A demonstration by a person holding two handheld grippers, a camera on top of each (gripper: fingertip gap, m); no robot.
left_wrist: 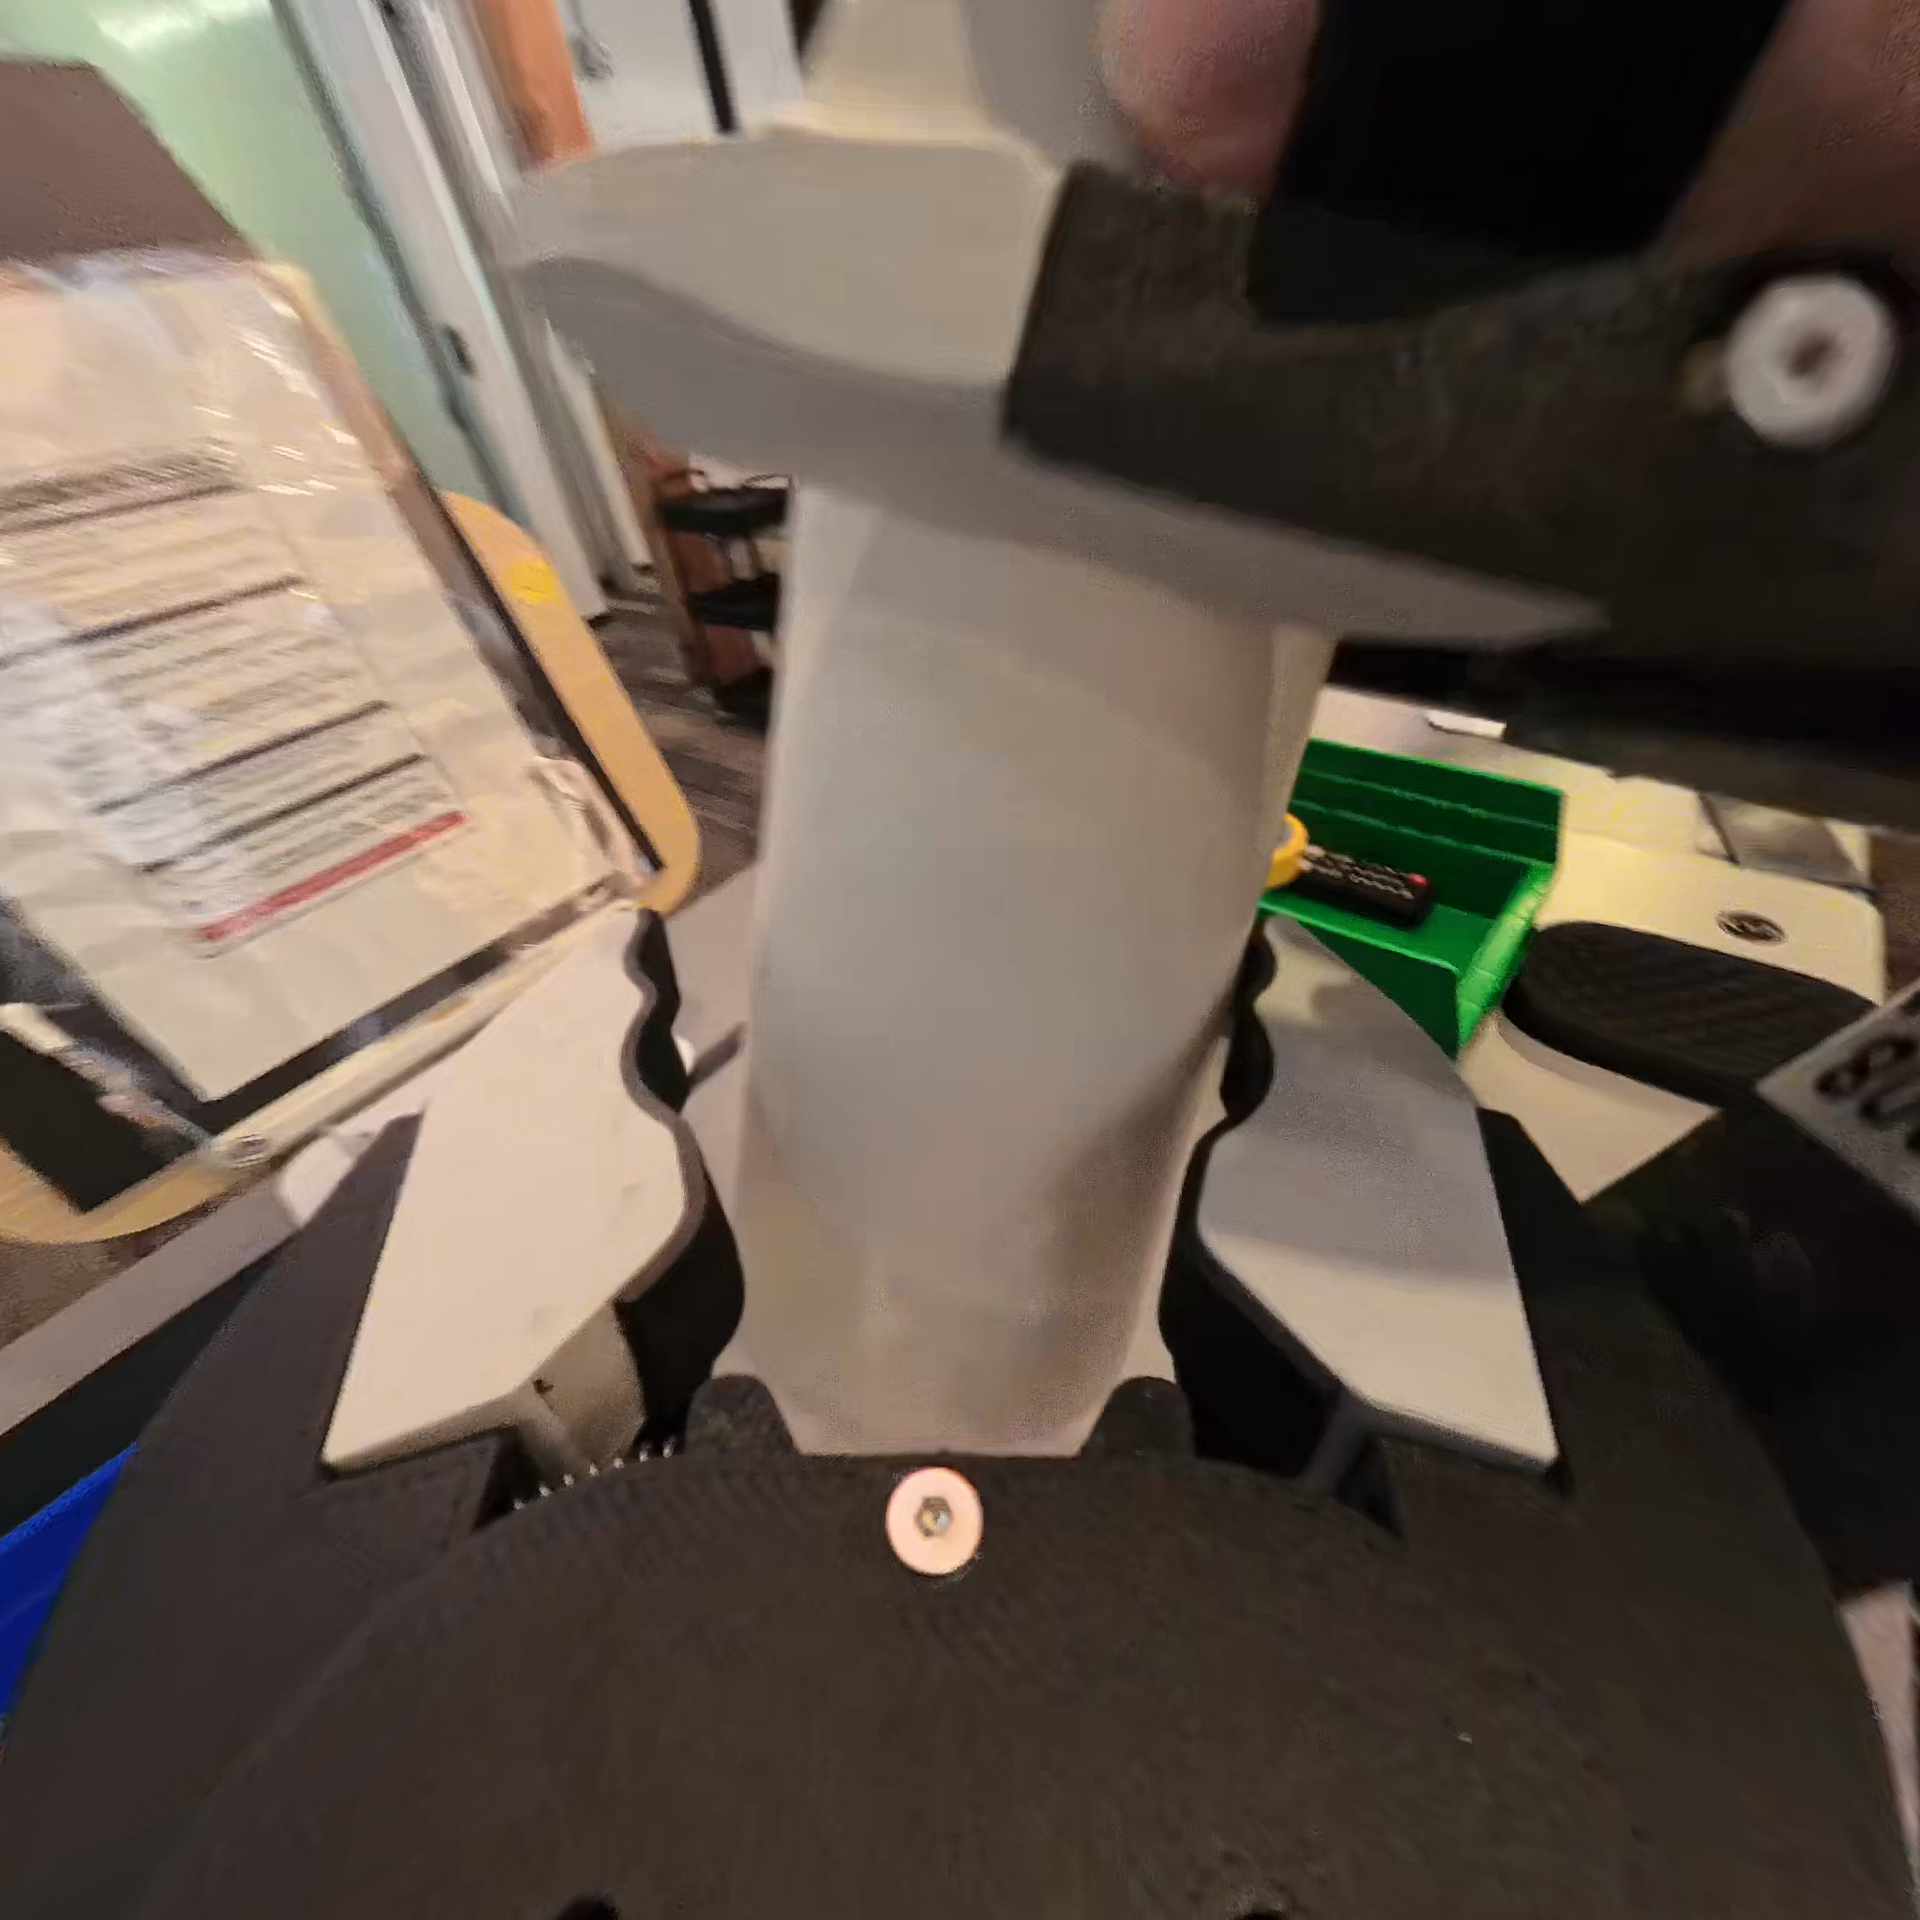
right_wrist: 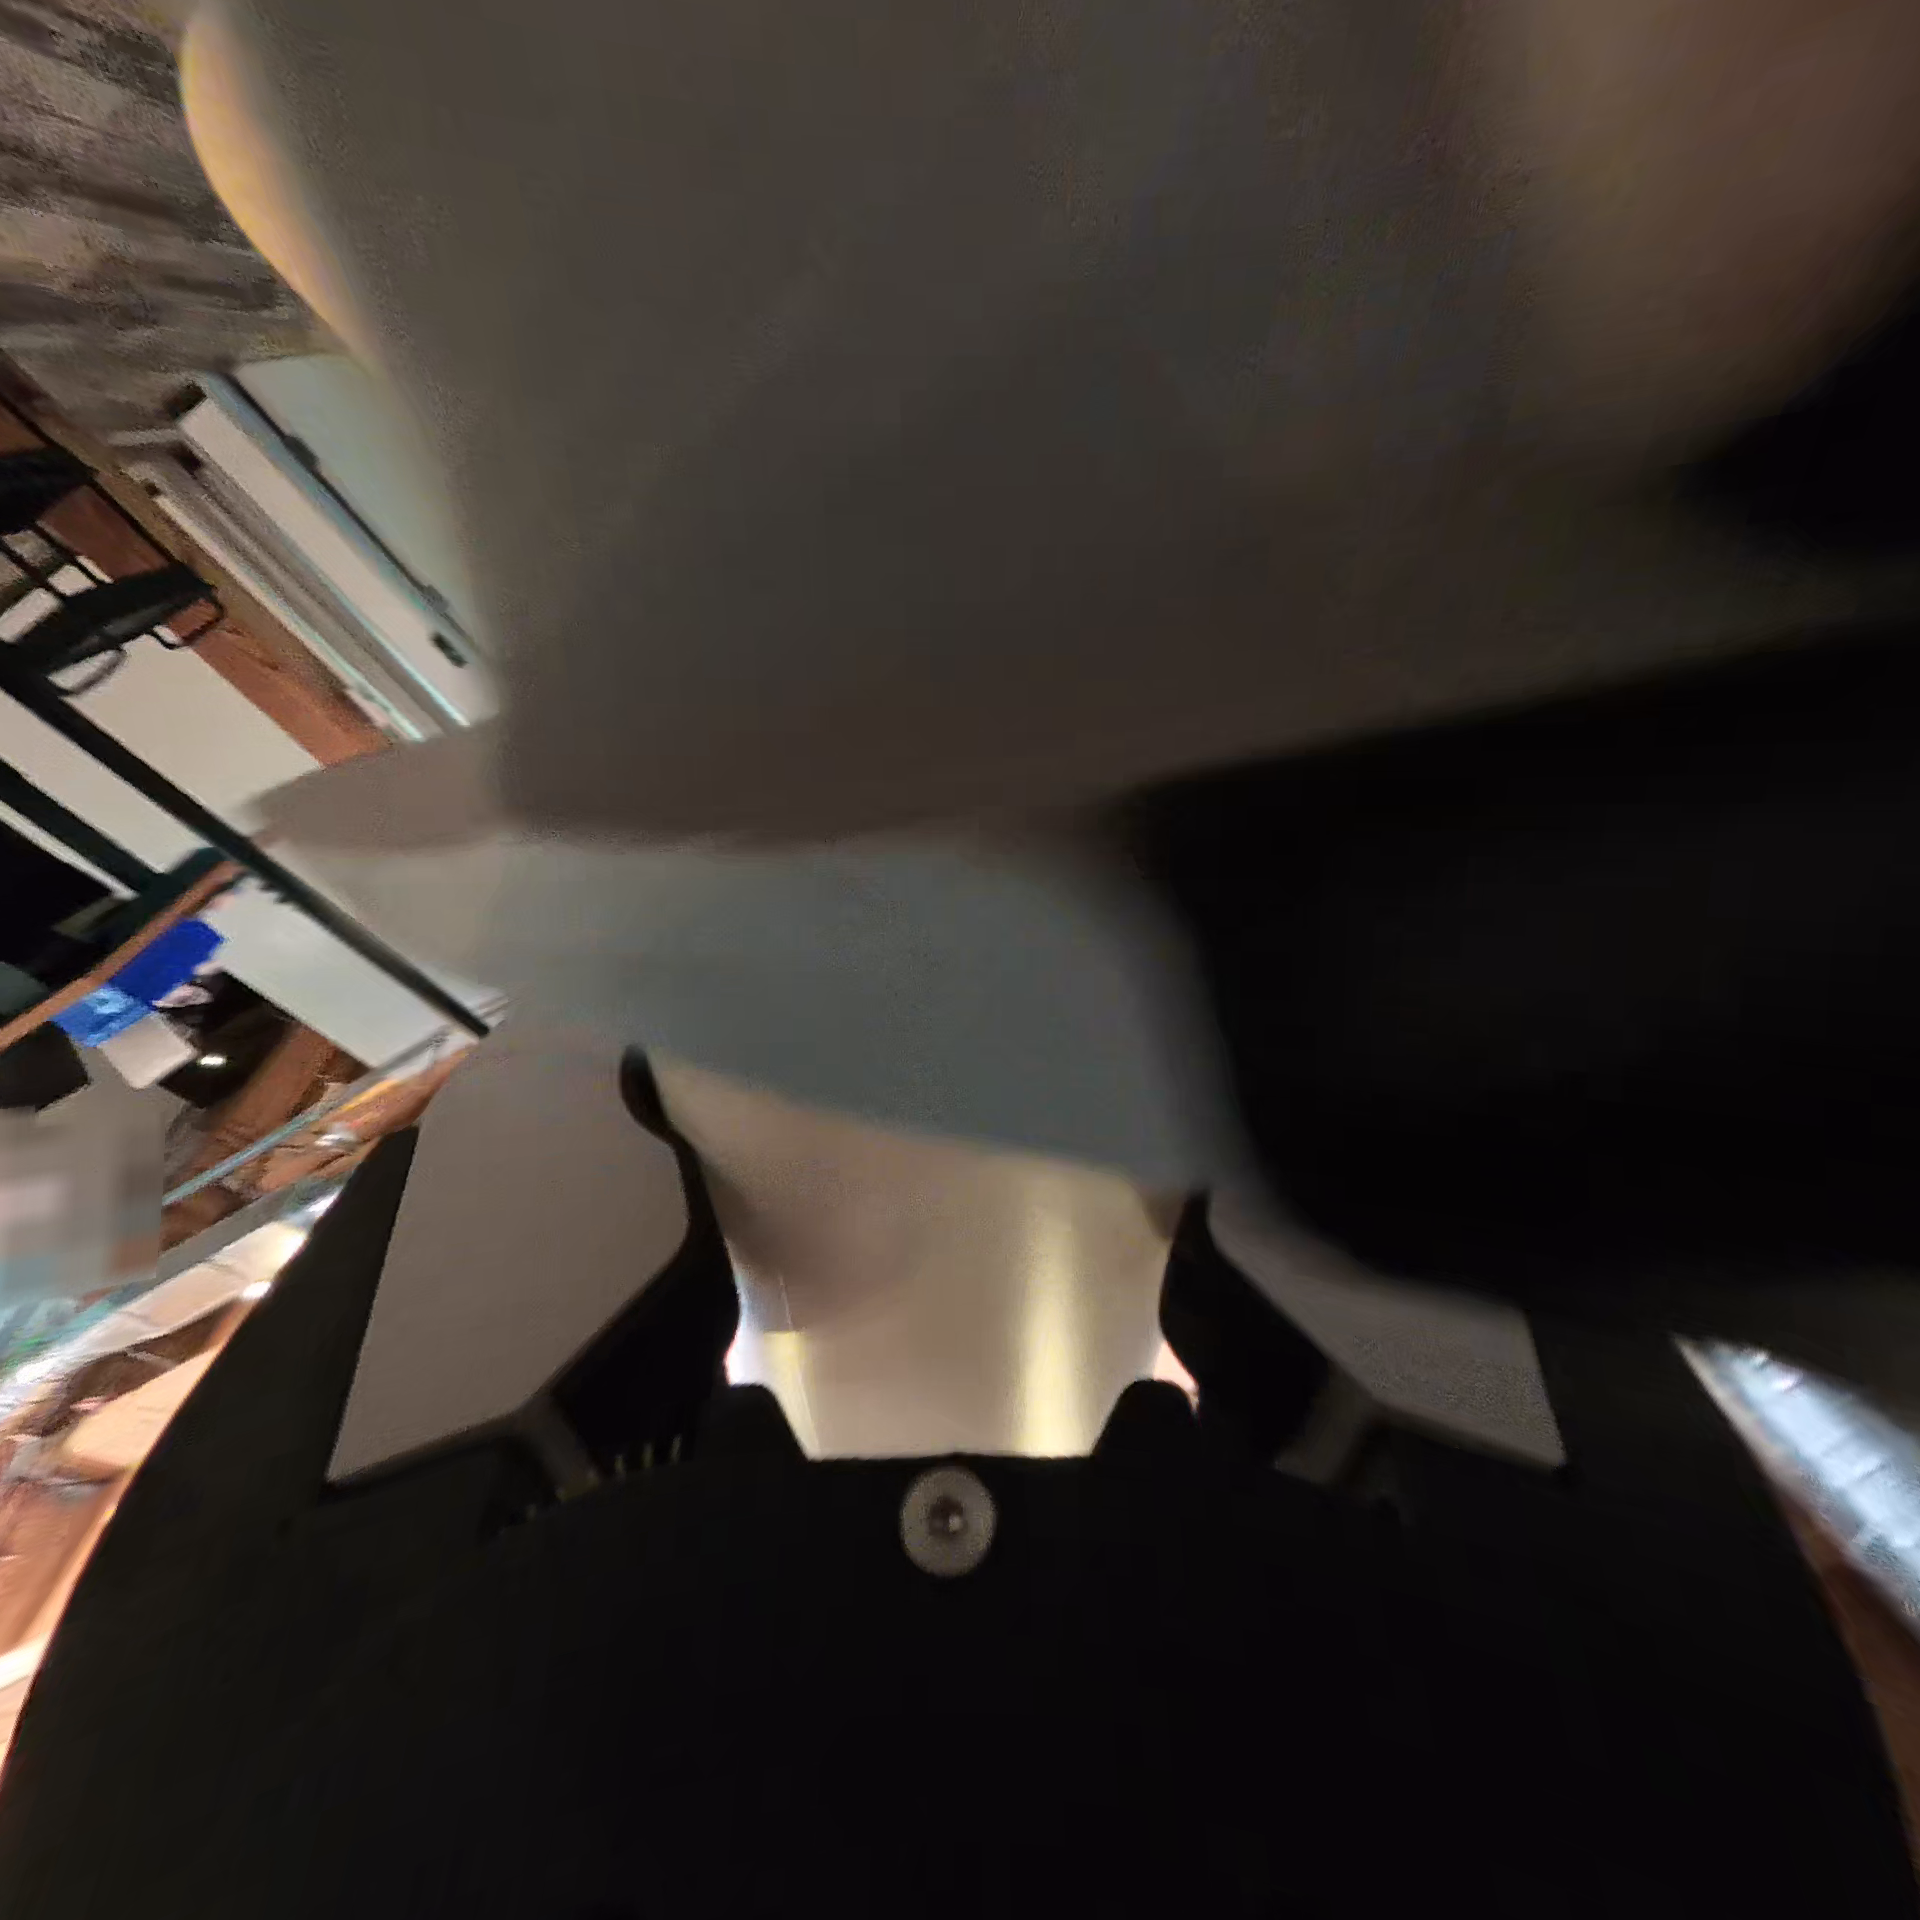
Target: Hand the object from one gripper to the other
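Blurred white cylinder (right_wrist: pixel 935 1309) between right hand-held gripper (right_wrist: pixel 925 1143) fingers (right_wrist: pixel 540 1247), blurred background

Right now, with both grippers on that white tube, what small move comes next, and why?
Probably open the left gripper. The white tube sits between its fingers, while the right gripper already crosses it higher up and seems to clamp it, though blur hides the contact.
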